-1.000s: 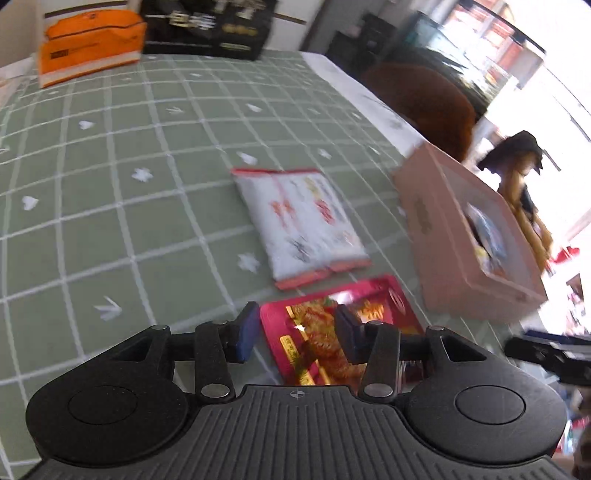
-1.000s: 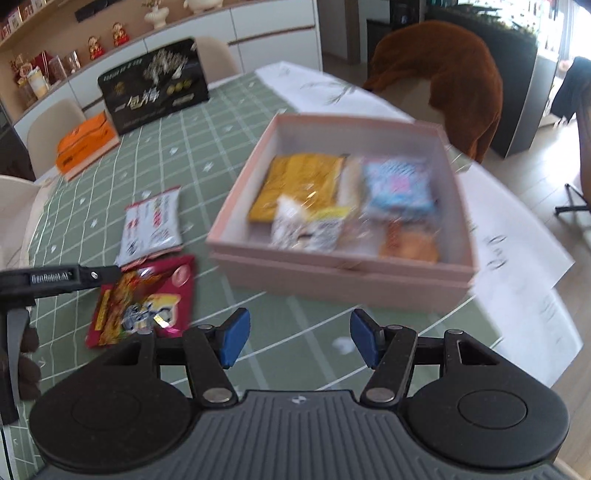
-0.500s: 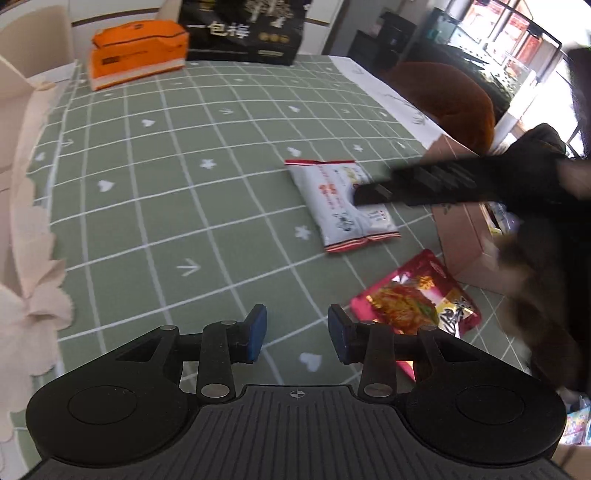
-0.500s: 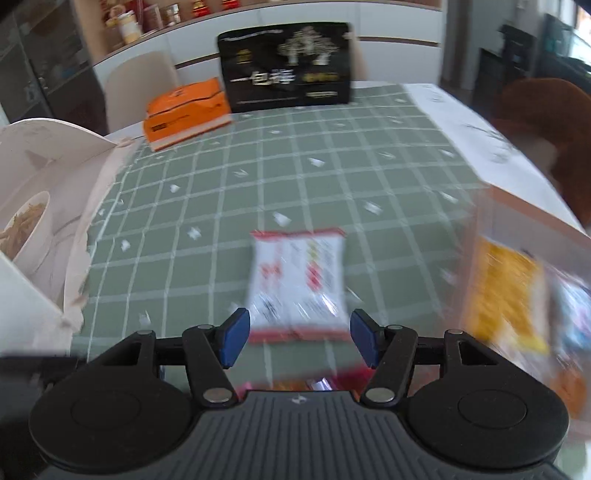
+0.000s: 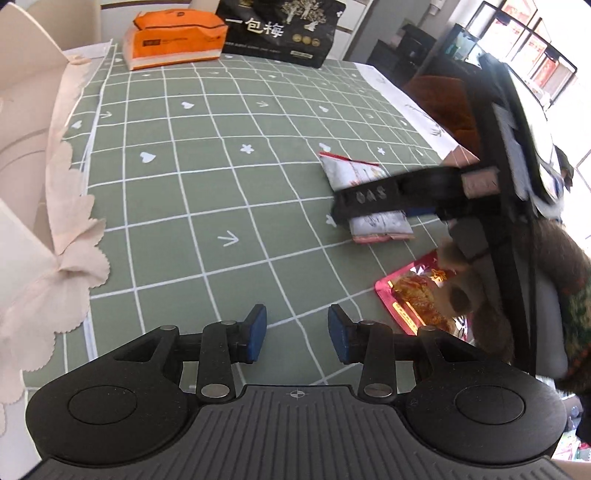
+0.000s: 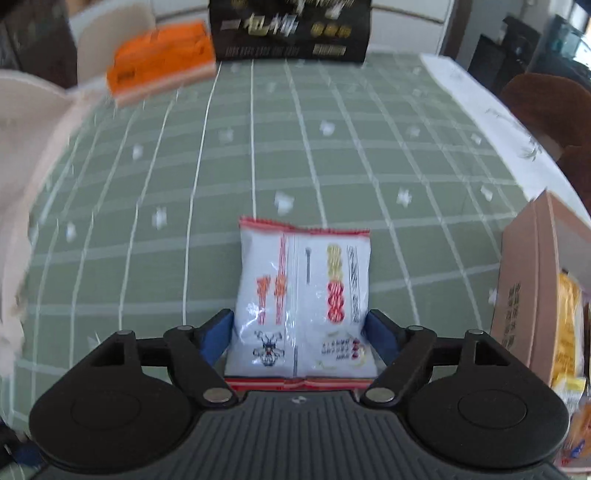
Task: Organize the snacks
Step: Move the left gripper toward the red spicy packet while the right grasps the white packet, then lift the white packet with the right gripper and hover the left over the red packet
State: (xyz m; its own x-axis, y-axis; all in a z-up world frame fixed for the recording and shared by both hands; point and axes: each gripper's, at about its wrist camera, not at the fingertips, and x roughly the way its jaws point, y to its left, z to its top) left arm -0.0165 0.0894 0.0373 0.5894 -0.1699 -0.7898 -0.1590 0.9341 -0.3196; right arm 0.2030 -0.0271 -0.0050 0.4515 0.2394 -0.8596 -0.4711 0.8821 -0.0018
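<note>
Right hand-held gripper [image 6: 299, 332] points steeply down over the white snack packet [image 6: 301, 295]. The packet lies flat on the green checked desk [image 6: 258, 166], its near half between the two blue pads [image 6: 216, 338]. Jaws are opening at this moment; the pads stand at the packet's two side edges, whether they touch it I cannot tell, but they do not squeeze it. From the left wrist view the same gripper crosses over the packet [image 5: 365, 177] as a dark blurred bar.

Left hand-held gripper [image 5: 297, 334] hangs above bare tablecloth, jaws parted a little, nothing between the pads, released.

Red snack packet [image 5: 410, 295] lies flat on the desk just right of the left gripper, near side of the white packet, the two apart. A sleeve partly covers it.

Pink box [image 6: 532, 280] sits at the right edge of the right wrist view, a yellow packet [image 6: 567, 332] visible inside.

Far end of desk: orange packet [image 5: 173, 38] beside a black bag [image 5: 280, 29] with gold print.
</note>
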